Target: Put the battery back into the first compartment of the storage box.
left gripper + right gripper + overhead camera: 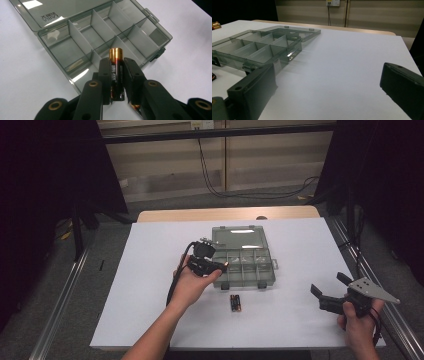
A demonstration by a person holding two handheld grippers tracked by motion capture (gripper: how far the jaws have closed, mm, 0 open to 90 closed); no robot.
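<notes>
**Battery clamped lengthwise, box compartments just ahead of the fingers**

In the high view, the left gripper [216, 265] sat left of centre in the frame, at the near left corner of the open organiser box [243, 261]. In the left gripper view, its fingers [105, 72] were closed most of the way on a single battery [117, 72], which they held by its dark body. The battery's long axis ran along the fingers, with the gold-capped end poking out beyond the tips toward the top of the frame. Straight past that cap lay the box's near row of compartments, so the next move looked to be a short advance over the near wall and then a release. Because the battery pointed end-on at the dividers, it would probably need tipping or lowering flat to settle in one cell, not straddle a wall.

Lower in the high view, just below the box's front edge, two more batteries [235, 303] lay side by side on the white worktop [150, 270], long axes pointing toward the box. They lay between the two hands, rather closer to the left one.

At the lower right of that frame, the right gripper [330, 287] hung well apart from the box. Its fingers [254, 87] were spread wide and held nothing.
</notes>
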